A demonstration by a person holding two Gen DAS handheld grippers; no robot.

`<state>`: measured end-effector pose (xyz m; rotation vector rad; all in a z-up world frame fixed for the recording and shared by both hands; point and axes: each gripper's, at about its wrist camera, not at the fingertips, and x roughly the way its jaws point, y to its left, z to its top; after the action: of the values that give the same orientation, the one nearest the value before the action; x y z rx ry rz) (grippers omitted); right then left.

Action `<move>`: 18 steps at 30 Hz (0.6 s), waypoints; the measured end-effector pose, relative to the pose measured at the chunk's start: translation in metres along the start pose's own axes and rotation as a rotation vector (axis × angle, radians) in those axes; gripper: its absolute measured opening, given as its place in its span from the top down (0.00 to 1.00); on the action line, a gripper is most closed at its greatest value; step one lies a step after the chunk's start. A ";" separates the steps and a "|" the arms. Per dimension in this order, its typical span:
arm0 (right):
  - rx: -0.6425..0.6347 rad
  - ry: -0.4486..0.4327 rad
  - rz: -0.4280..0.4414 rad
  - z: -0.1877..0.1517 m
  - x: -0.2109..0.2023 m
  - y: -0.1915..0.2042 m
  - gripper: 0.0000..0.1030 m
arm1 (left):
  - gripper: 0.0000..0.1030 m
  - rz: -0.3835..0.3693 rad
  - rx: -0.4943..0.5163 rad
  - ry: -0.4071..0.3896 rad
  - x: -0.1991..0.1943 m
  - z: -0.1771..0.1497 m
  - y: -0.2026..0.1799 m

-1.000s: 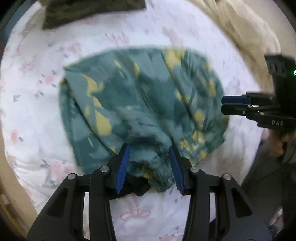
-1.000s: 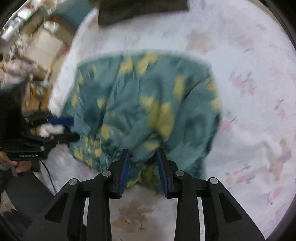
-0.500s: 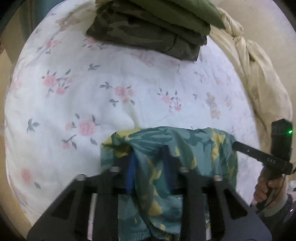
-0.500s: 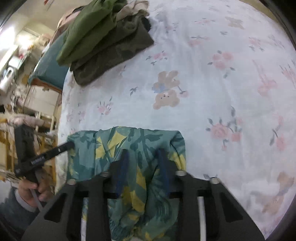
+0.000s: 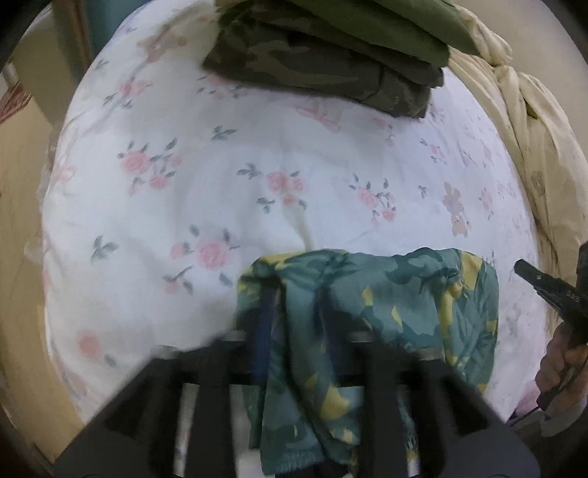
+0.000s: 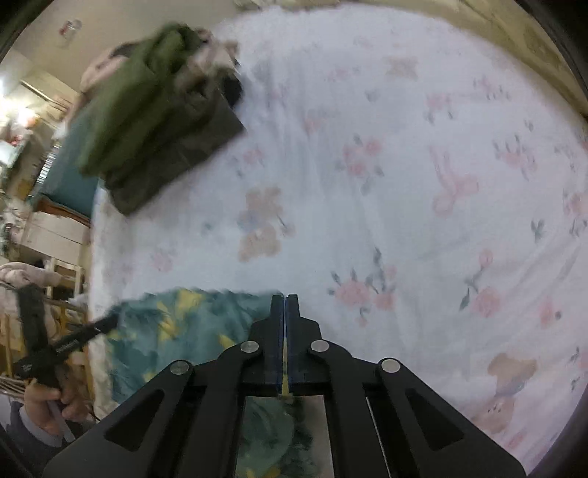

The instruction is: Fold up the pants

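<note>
We are holding the teal pants with yellow leaf print (image 5: 386,309) lifted above the white floral bedsheet (image 5: 228,191), the left gripper (image 5: 294,323) clenched through draped cloth, the right gripper (image 6: 284,312) pinched tight on an edge, probably to carry the fold across. Beyond the pants, folded olive and camouflage clothes (image 5: 330,62) are sitting well apart, blocking nothing.

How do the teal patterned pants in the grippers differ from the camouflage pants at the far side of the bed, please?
The teal patterned pants are bright teal with yellow patches; the camouflage pants are dark olive. The teal patterned pants hang draped over the left gripper, while the camouflage pants lie folded on the floral bedsheet. An olive green garment lies on the camouflage pants; nothing lies on the teal patterned pants. Both are patterned fabric.
</note>
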<state>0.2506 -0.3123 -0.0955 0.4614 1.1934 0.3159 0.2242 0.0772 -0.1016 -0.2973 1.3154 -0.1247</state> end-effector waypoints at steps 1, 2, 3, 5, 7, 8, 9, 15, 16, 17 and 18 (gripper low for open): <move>0.007 0.006 0.043 0.002 -0.001 0.001 0.94 | 0.48 -0.005 -0.011 -0.021 -0.006 0.000 0.003; 0.007 0.017 0.062 0.003 0.000 0.002 0.92 | 0.37 0.004 -0.024 -0.055 -0.012 0.000 0.008; -0.002 0.042 0.057 0.004 0.005 0.004 0.81 | 0.30 0.015 -0.030 -0.071 -0.013 0.002 0.009; -0.008 0.080 0.050 0.002 0.016 0.006 0.48 | 0.28 0.019 -0.053 -0.076 -0.014 0.004 0.019; -0.009 0.120 0.062 0.000 0.030 0.007 0.43 | 0.28 -0.008 -0.082 -0.043 -0.006 0.009 0.028; -0.011 0.136 0.068 -0.001 0.035 0.007 0.43 | 0.28 -0.016 -0.090 -0.032 -0.001 0.011 0.030; -0.018 0.160 0.084 -0.001 0.043 0.010 0.43 | 0.29 -0.019 -0.094 -0.024 0.003 0.013 0.032; -0.057 0.253 0.060 -0.002 0.077 0.002 0.43 | 0.29 -0.037 0.055 0.021 0.031 0.021 0.006; -0.057 0.271 0.073 -0.002 0.083 0.001 0.43 | 0.33 -0.038 0.085 0.025 0.034 0.022 0.000; -0.067 0.274 0.077 -0.001 0.085 0.001 0.45 | 0.61 -0.028 0.128 0.032 0.039 0.022 -0.006; -0.094 0.274 0.093 0.001 0.085 0.004 0.56 | 0.91 -0.024 0.159 0.048 0.042 0.022 -0.011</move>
<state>0.2803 -0.2691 -0.1630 0.4005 1.4190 0.5255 0.2570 0.0589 -0.1330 -0.1757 1.3409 -0.2564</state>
